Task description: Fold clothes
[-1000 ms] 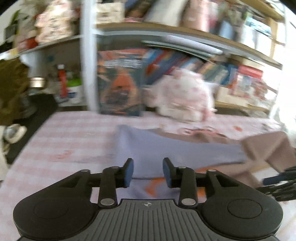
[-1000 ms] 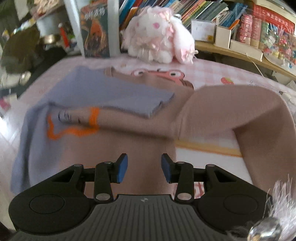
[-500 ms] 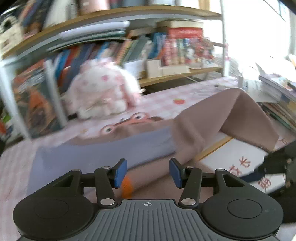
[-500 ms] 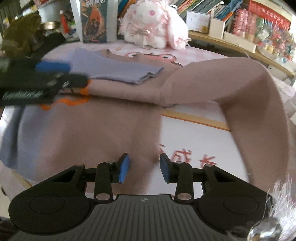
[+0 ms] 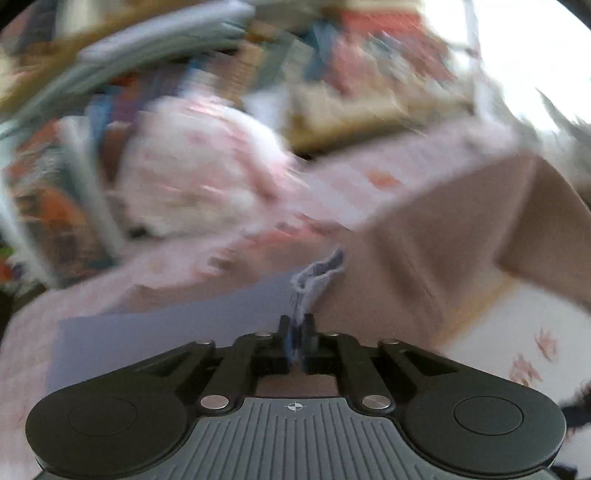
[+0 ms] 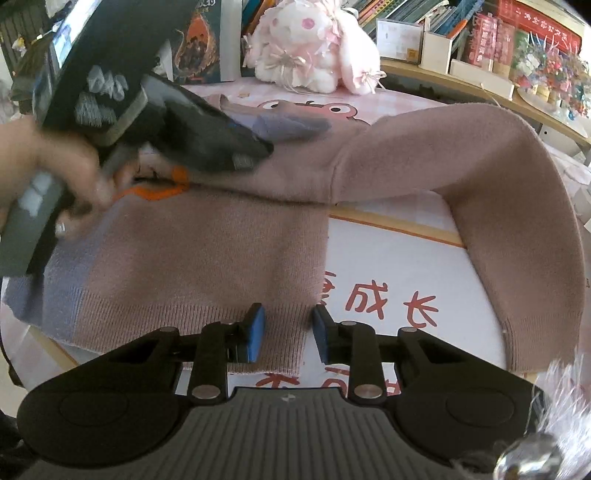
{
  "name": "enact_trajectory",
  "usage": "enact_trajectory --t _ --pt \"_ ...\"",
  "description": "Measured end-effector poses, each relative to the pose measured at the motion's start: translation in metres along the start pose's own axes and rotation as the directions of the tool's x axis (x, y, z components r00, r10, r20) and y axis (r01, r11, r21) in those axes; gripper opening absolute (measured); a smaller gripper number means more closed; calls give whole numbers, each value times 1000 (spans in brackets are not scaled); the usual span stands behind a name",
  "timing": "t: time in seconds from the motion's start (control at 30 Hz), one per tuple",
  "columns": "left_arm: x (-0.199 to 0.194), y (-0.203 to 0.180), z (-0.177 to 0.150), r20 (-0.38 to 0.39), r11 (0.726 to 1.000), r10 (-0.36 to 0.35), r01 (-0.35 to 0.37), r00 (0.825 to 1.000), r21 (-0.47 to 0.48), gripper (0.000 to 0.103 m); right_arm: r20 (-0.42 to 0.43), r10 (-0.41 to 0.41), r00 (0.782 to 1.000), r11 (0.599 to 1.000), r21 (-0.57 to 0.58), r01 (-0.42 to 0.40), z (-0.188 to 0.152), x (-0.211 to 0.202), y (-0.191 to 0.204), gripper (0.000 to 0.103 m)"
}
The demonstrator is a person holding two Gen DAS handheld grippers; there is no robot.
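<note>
Left claw now clamps lilac sleeve cuff

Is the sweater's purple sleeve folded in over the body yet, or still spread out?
Folded in. The purple sleeve lies across the sweater chest, its cuff pinched in the shut left gripper.

A lived-in home room, likely a bedroom or study. Across the top of the right wrist view runs a wooden shelf crammed with books, small boxes and trinkets, a pink plush rabbit sits top centre, and a pink checked cloth covers the bench.
</note>
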State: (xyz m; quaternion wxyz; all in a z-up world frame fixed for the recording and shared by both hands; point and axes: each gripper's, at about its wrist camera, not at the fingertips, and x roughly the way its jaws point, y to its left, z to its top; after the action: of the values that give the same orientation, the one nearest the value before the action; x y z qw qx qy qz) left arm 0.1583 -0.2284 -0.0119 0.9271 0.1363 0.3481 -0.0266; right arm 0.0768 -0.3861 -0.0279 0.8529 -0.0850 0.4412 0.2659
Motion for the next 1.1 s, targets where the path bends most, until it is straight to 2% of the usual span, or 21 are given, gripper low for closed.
enact_trajectory --t 0.07,0.13,0.2,0.27,0.33,0.4,0.53,0.57,0.67,0.77,0.83,0.97,1.03,1.1 --pt "-23 40 2 72 993 59 -51 996 -107 5 -3 1 1000 1000 -2 -1 0 0 0 27" --pt "-44 87 -1 107 971 114 -88 988 -221 5 -5 0 1000 1000 -3 0 1 1 0 27" --pt "-69 145 -14 133 926 186 -128 974 -355 5 -6 -6 1000 1000 1 6 1 1 0 27" --pt "-94 203 -33 131 862 269 -178 954 -475 5 -5 -13 1000 1000 5 13 2 2 1 27" --pt "-117 255 -56 90 790 364 -256 927 -556 5 -4 -26 1000 1000 17 26 2 3 2 27" --pt "-137 300 -86 14 733 443 -353 897 -581 5 -2 -46 999 998 33 46 2 3 5 27" --pt "-156 357 -138 -95 677 505 -462 858 -573 5 -1 -92 996 993 73 92 3 5 12 27" --pt "-156 369 -150 -117 674 493 -464 862 -575 5 -5 -99 995 992 83 99 4 6 13 25" --pt "-141 385 -173 -177 685 484 -497 857 -533 5 -23 -108 994 987 119 110 9 9 16 18" --pt "-117 392 -187 -216 700 443 -487 870 -523 5 -36 -109 993 983 145 113 14 12 18 11" --pt "-108 391 -191 -214 718 428 -474 878 -510 5 -54 -119 991 978 166 126 18 12 20 9" --pt "-104 388 -186 -155 765 411 -432 898 -477 5 -63 -130 990 979 147 138 16 -4 39 9" --pt "-106 390 -182 -122 784 408 -416 905 -461 5 -85 -110 990 983 139 121 9 -14 51 9" --pt "-108 393 -179 -93 794 404 -399 910 -460 5 -118 -44 992 983 175 64 -2 -22 62 9"
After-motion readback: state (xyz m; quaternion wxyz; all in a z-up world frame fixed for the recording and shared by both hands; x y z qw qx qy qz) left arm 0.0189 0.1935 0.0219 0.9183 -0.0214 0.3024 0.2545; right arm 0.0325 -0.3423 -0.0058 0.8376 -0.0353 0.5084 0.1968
